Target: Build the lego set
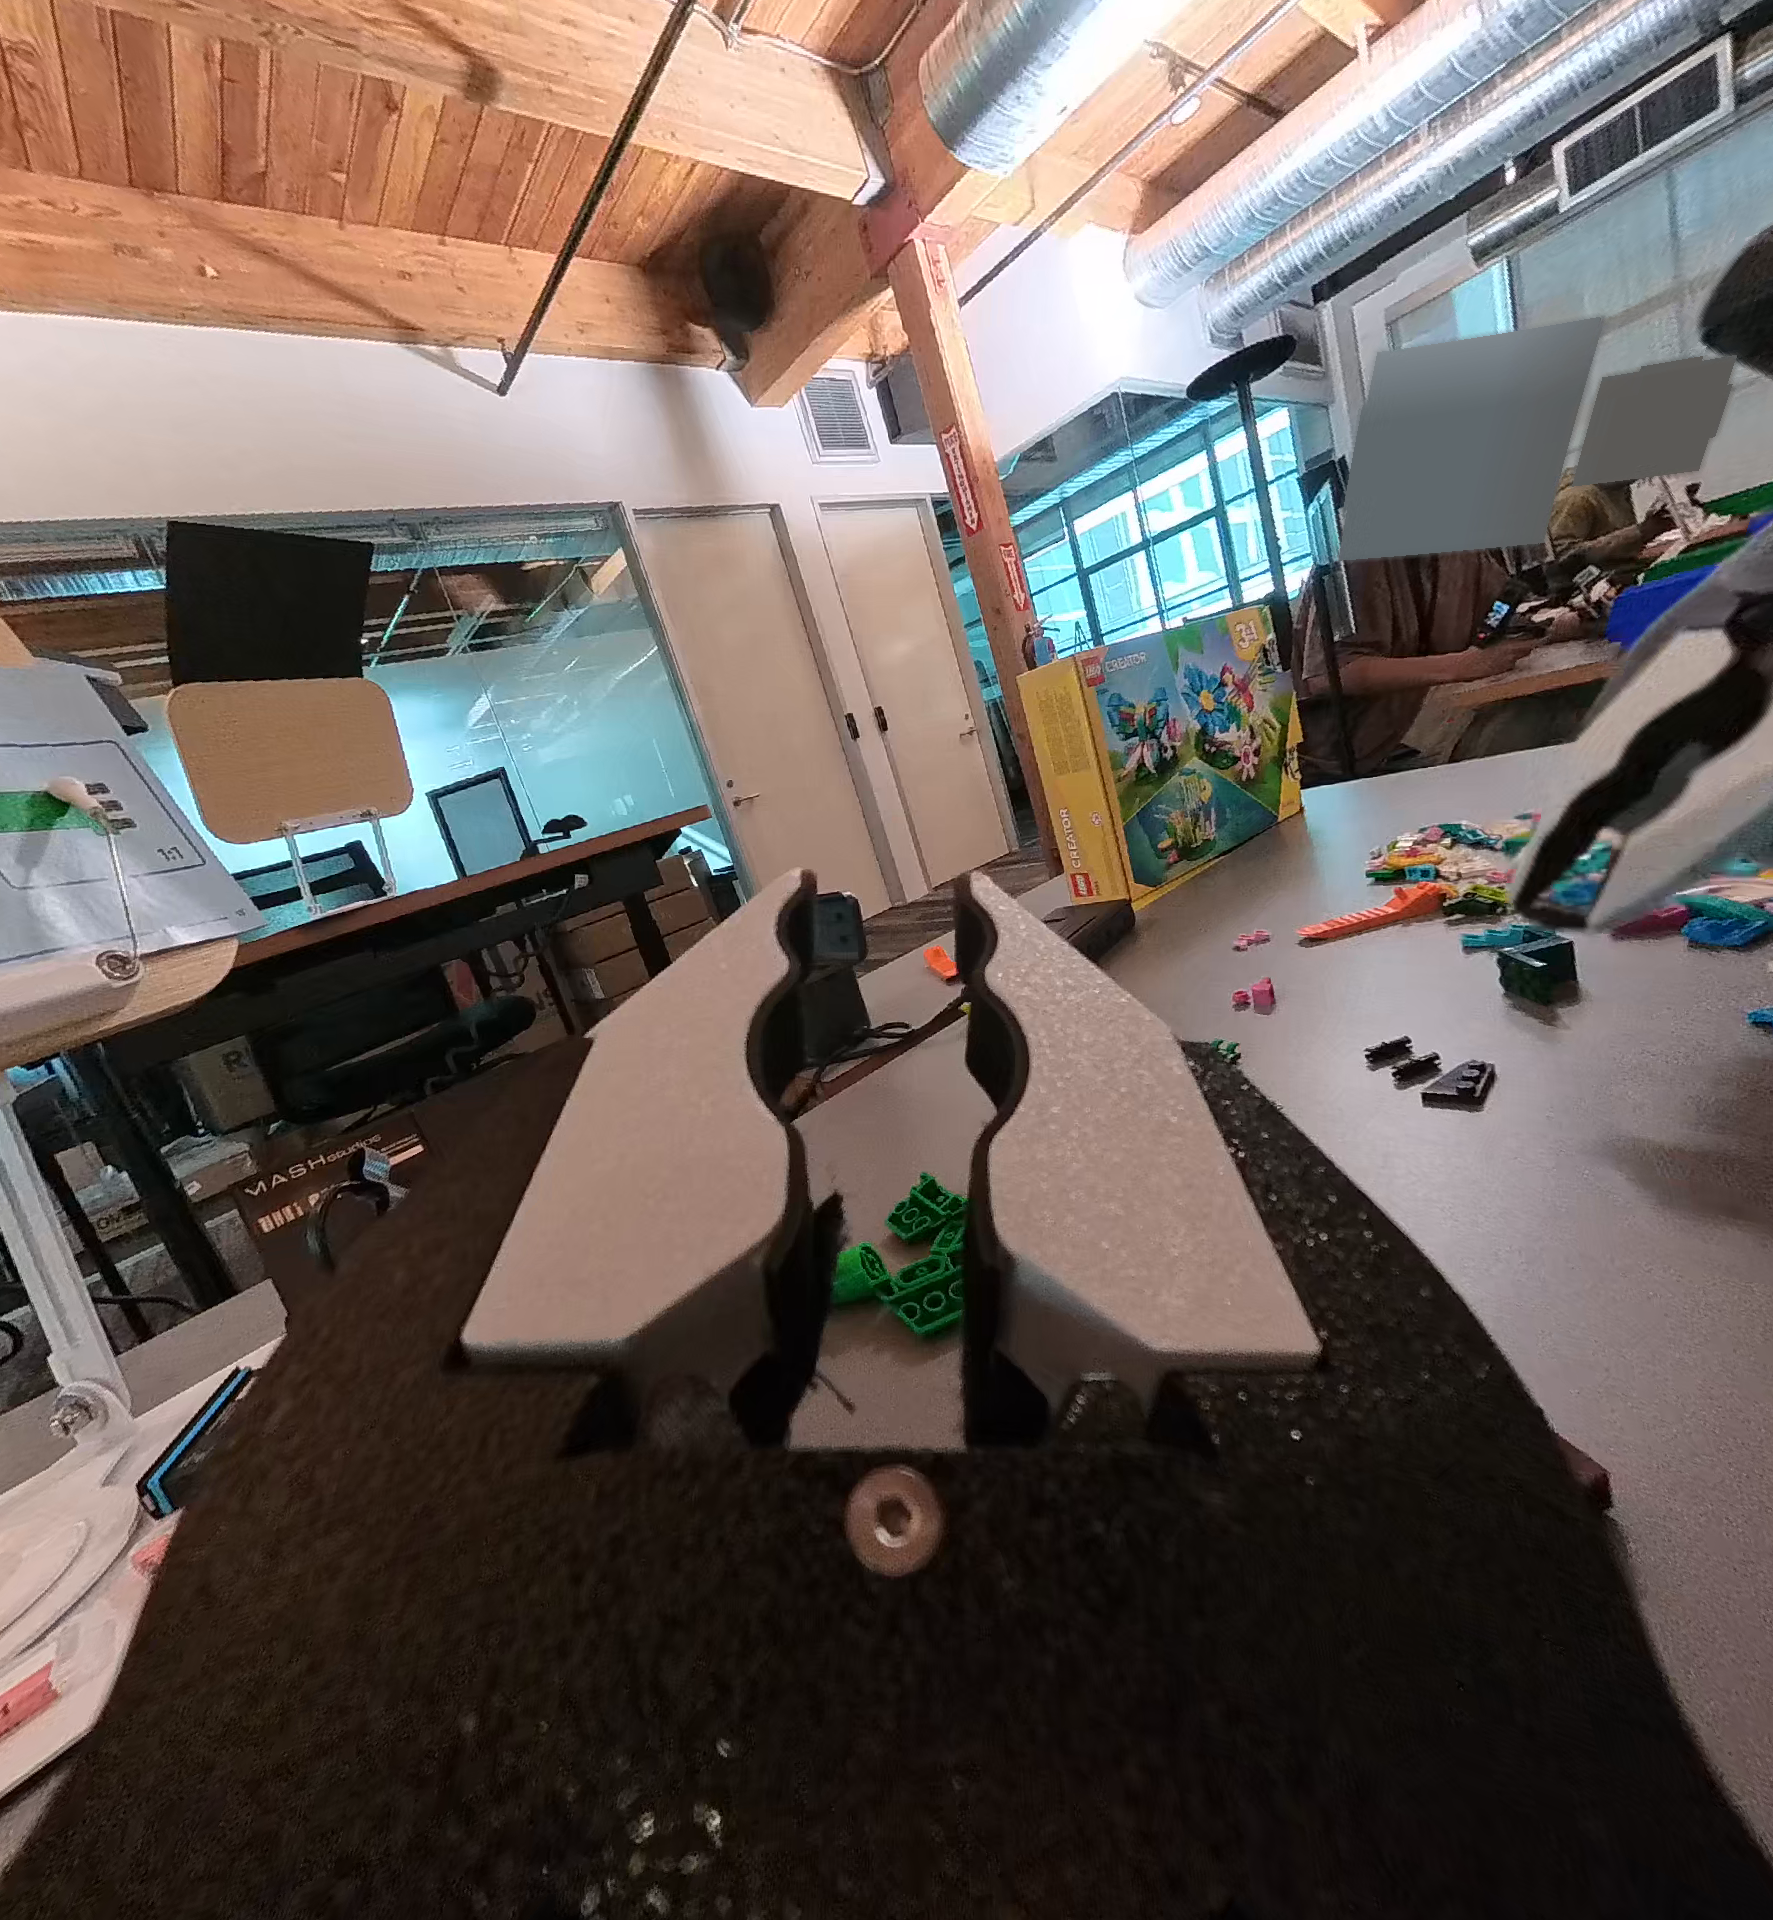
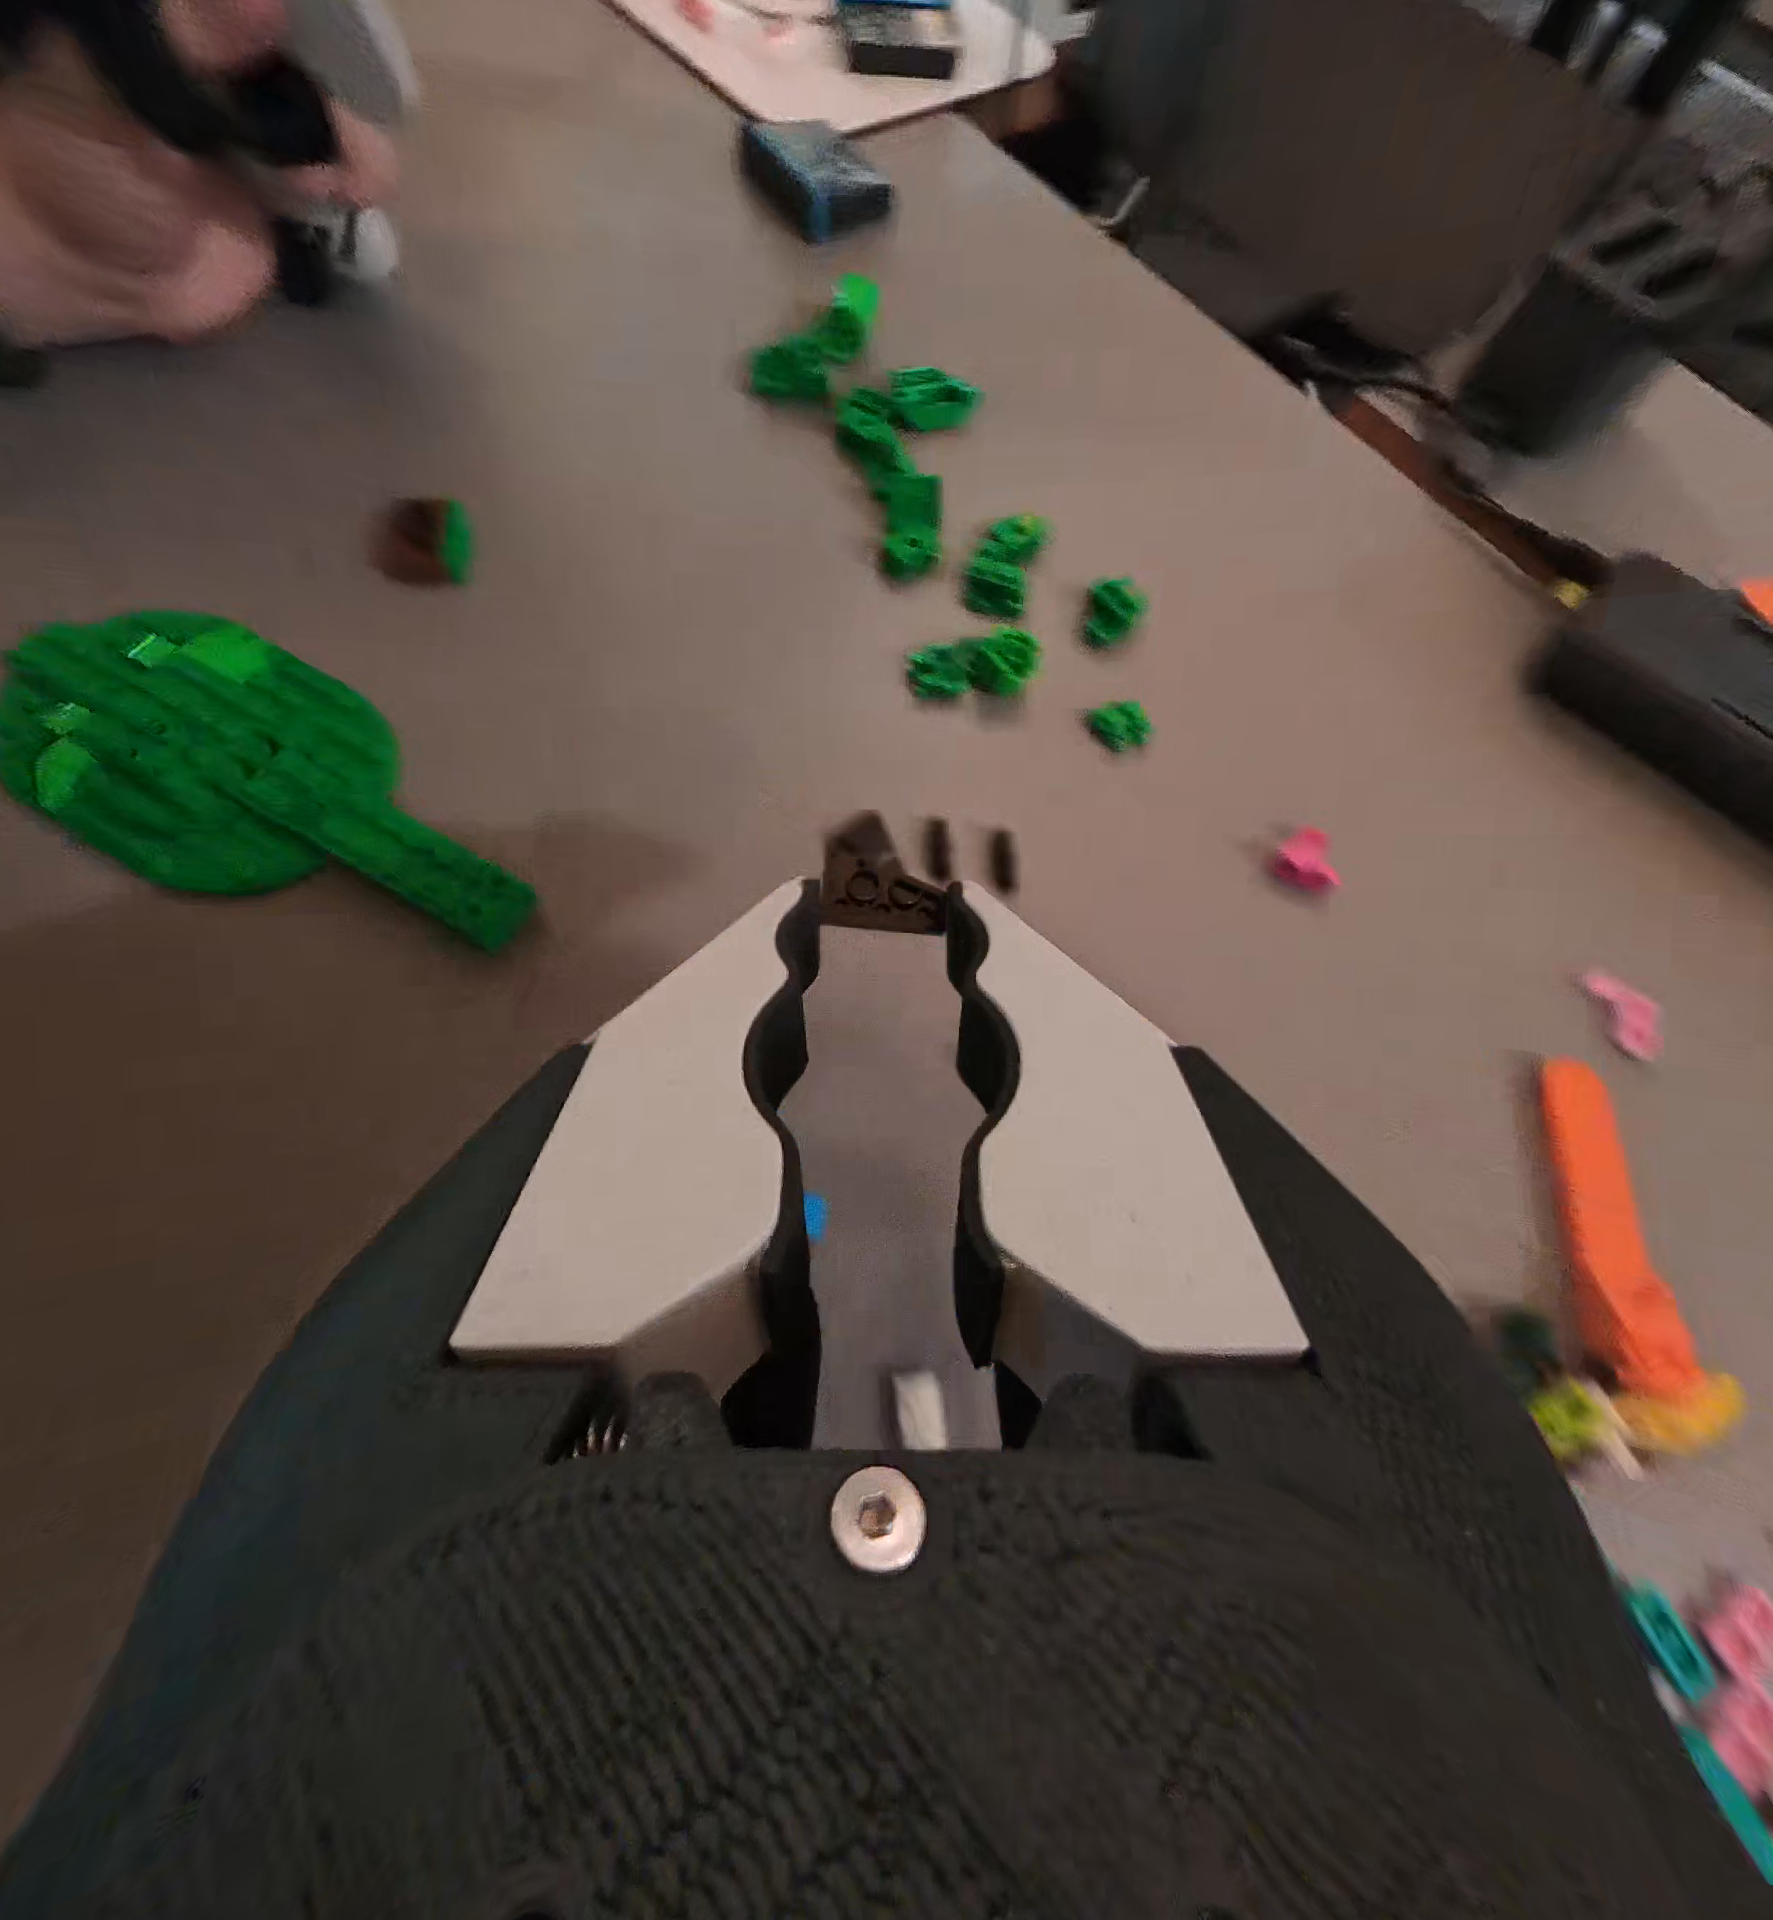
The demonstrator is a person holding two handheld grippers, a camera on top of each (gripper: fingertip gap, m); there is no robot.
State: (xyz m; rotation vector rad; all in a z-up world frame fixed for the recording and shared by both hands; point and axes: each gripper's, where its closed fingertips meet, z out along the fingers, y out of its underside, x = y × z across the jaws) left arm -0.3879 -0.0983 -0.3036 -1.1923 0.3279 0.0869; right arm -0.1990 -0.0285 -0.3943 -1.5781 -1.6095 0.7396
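My right gripper [image 2: 884, 902] is shut on a small black wedge plate [image 2: 882, 896] at its fingertips, held above the grey table [image 2: 601, 436]. Another black wedge [image 1: 1458, 1086] and two tiny black pieces [image 1: 1401, 1055] lie on the table beyond it. A round green plate build with a stem [image 2: 196, 748] lies to the left. My left gripper [image 1: 887, 909] is open and empty, raised over loose green bricks [image 1: 923, 1257]. The right gripper [image 1: 1568, 894] also shows at the right of the left wrist view.
Loose green bricks [image 2: 965, 540] scatter across the middle. An orange brick separator [image 2: 1609, 1226] and coloured bricks [image 1: 1464, 852] lie right. The set's box [image 1: 1173, 758] stands at the far edge. An instruction booklet [image 1: 51, 810] sits on a stand at left. A black block [image 2: 1692, 707] lies by the table edge. About 20 cm separates my right fingertips from the orange brick separator [image 2: 1609, 1226].
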